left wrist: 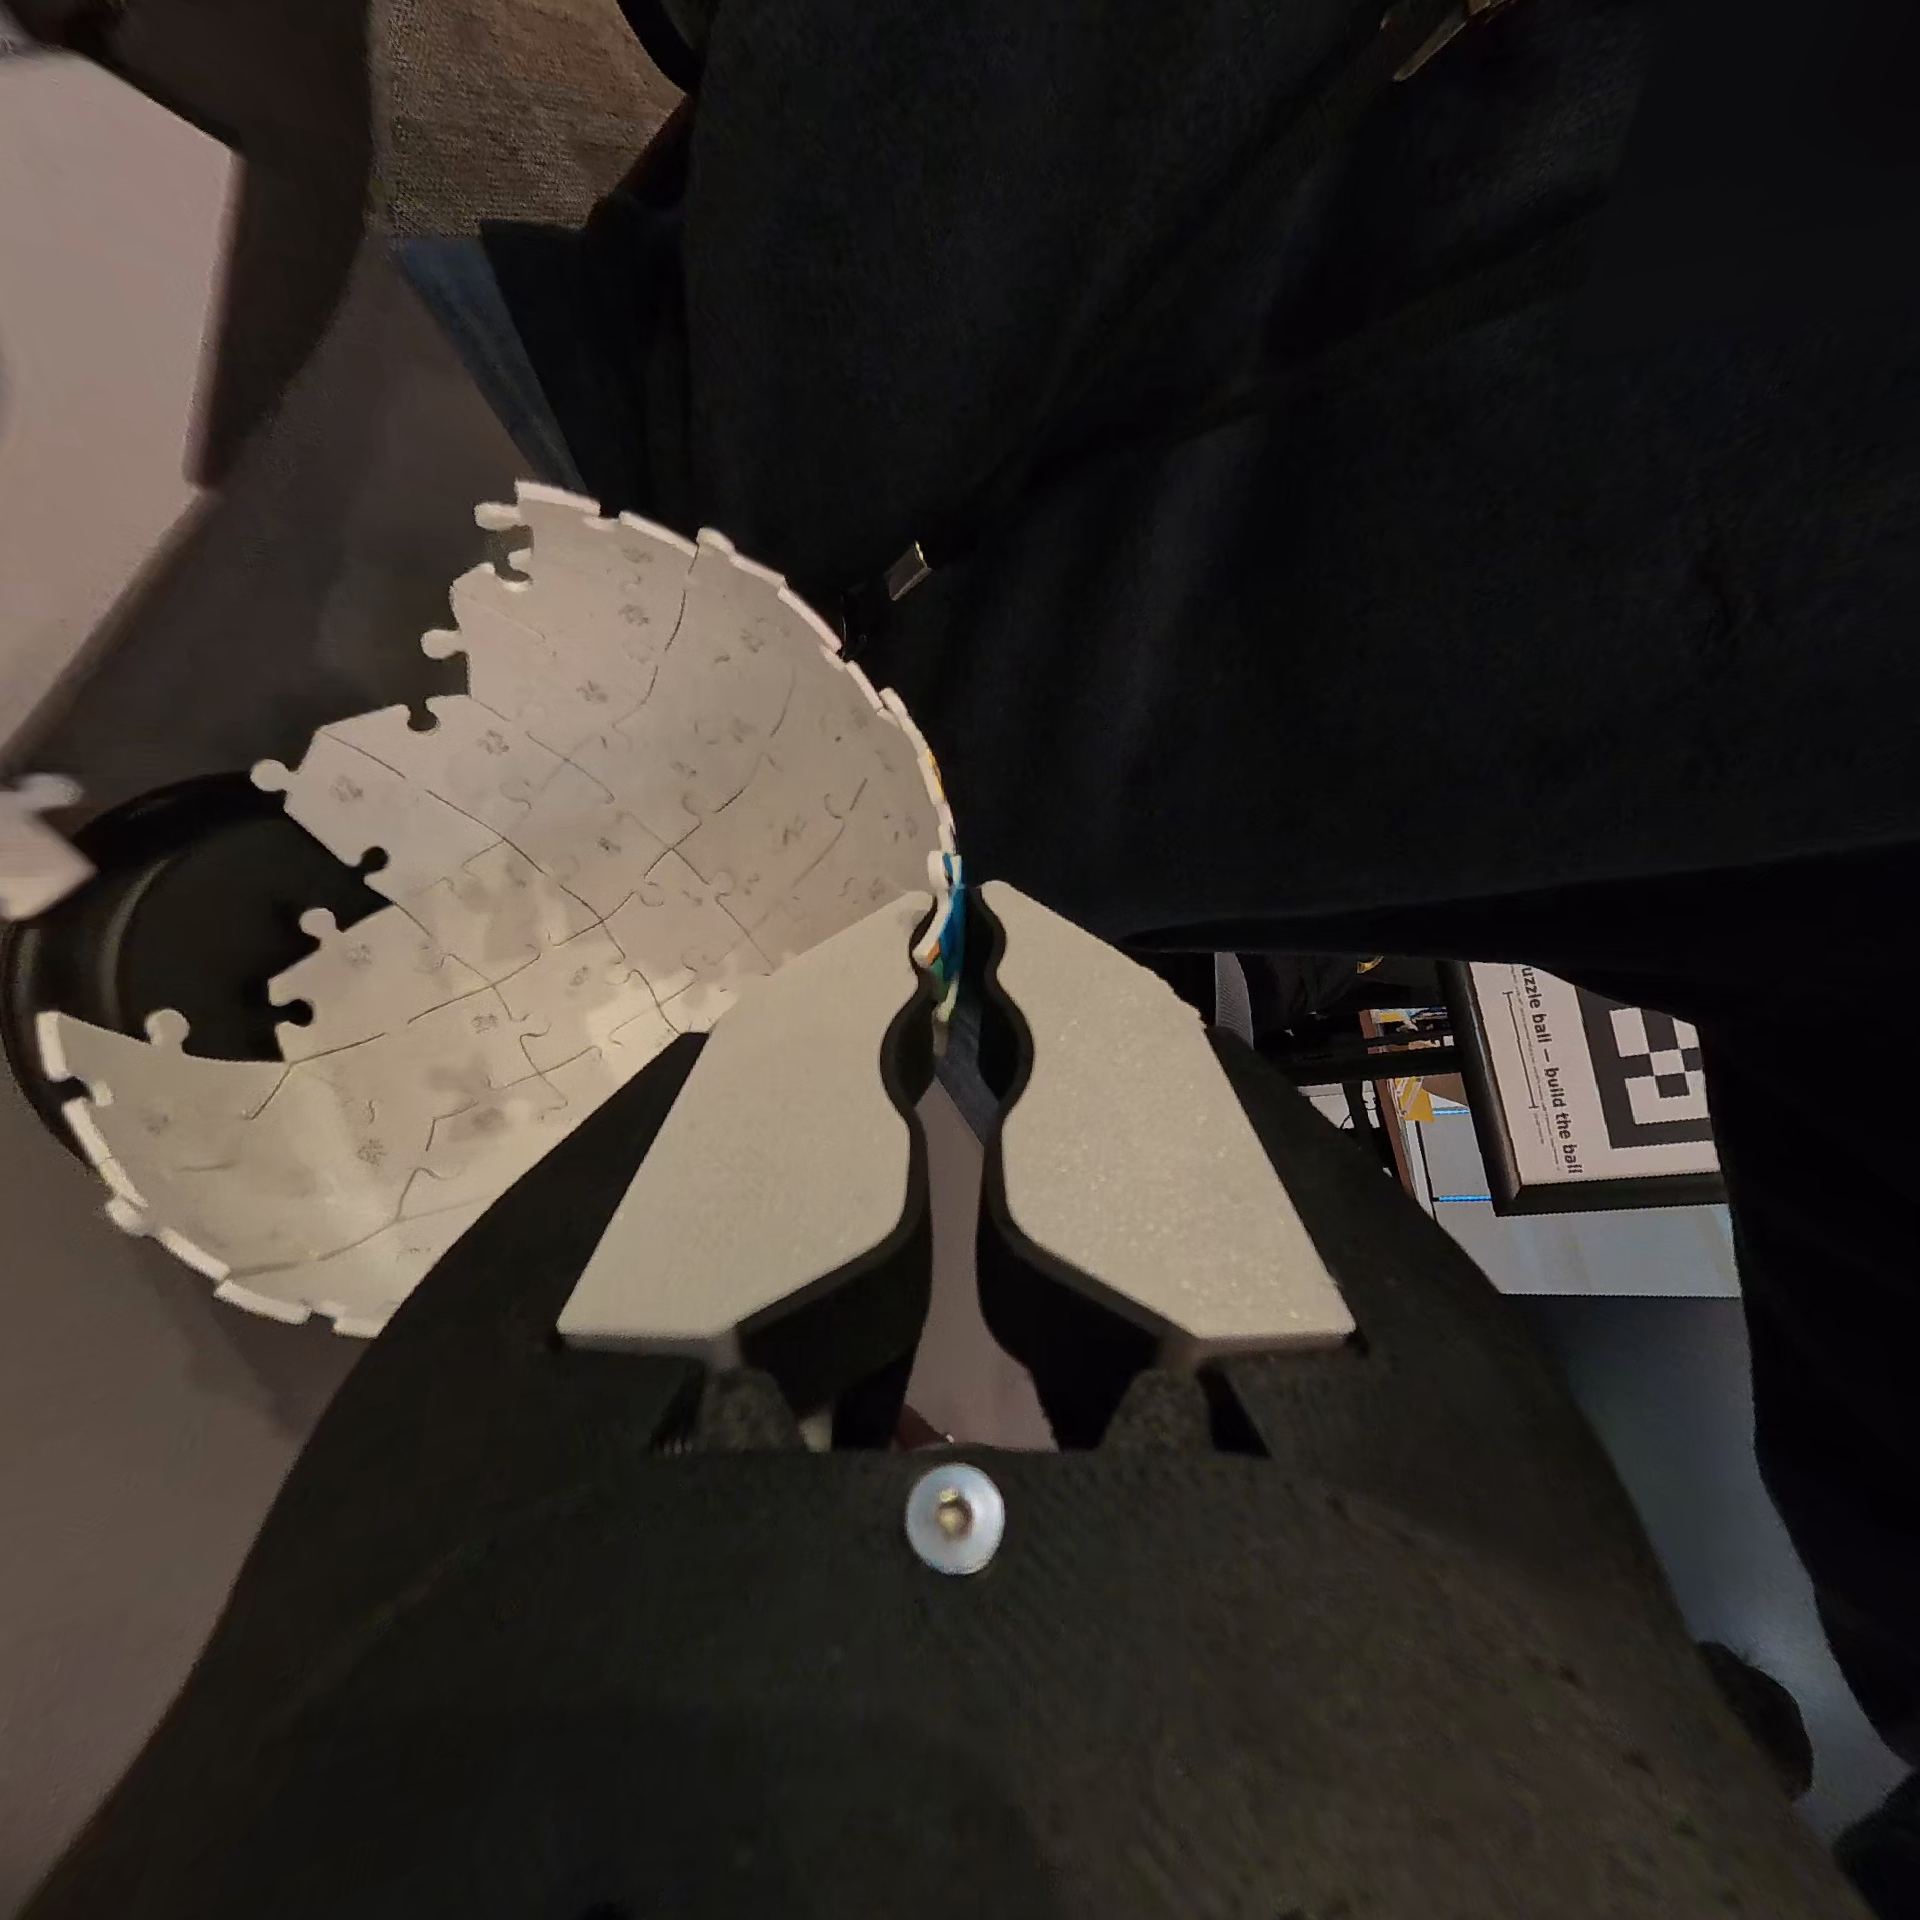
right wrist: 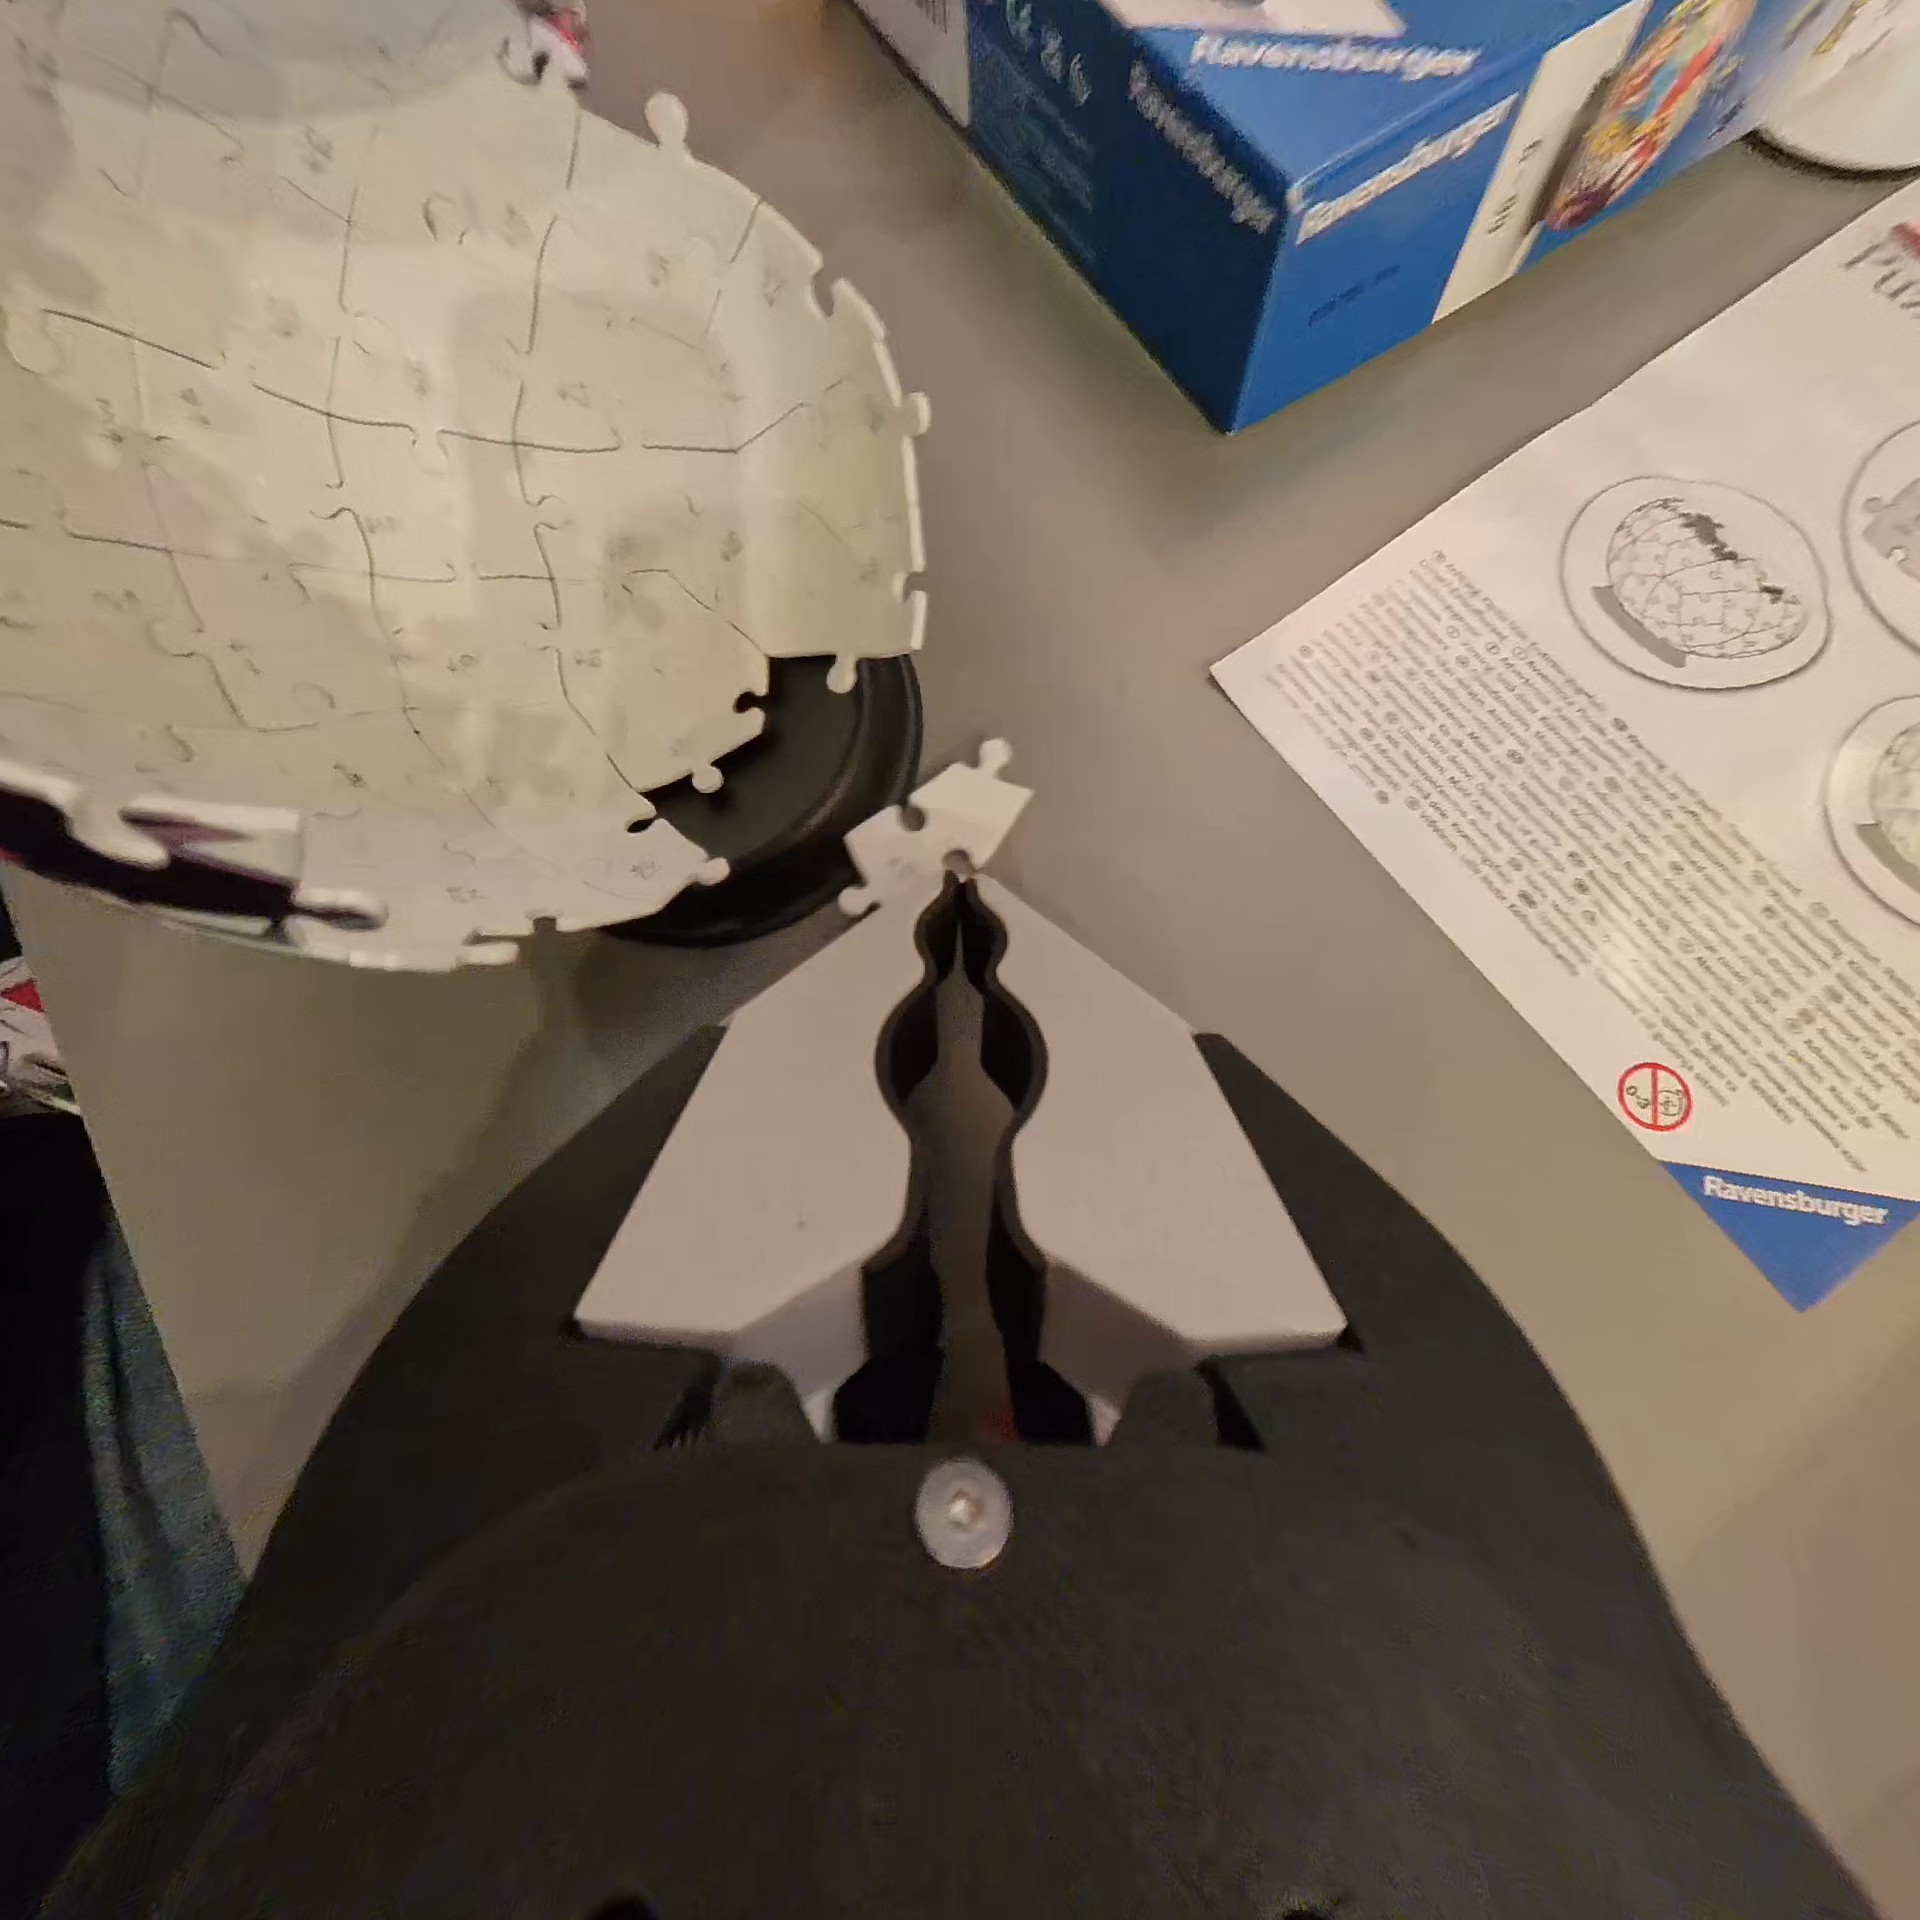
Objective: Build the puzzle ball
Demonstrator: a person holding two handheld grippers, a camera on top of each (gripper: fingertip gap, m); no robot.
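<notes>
The left gripper (left wrist: 956,935) has its fingers closed almost together on the rim of the half-built puzzle ball (left wrist: 582,873), pinching the coloured edge of the shell at its 3 o'clock side. The shell shows its white inner face with numbered pieces and opens toward the camera; its toothed edge runs from 12 o'clock round to 7 o'clock. Behind the gap in the shell, at 9 o'clock, sits a black round stand (left wrist: 177,914). A person's dark clothing (left wrist: 1299,468) fills the view from 12 to 3 o'clock, and a framed sign (left wrist: 1600,1081) stands at 3 o'clock.

The right gripper (right wrist: 958,883) has its fingers pressed shut on the corner of 1 loose white puzzle piece (right wrist: 940,821), held just beyond the tips at 12 o'clock. The piece hangs just beside the black round stand (right wrist: 821,769) and near the shell's jagged lower edge (right wrist: 416,468), which lies at 10 o'clock; whether piece and stand touch is unclear. On the grey table (right wrist: 1091,520) a blue puzzle box (right wrist: 1299,177) lies at 1 o'clock and a printed instruction sheet (right wrist: 1621,790) at 3 o'clock, both well apart from the piece
</notes>
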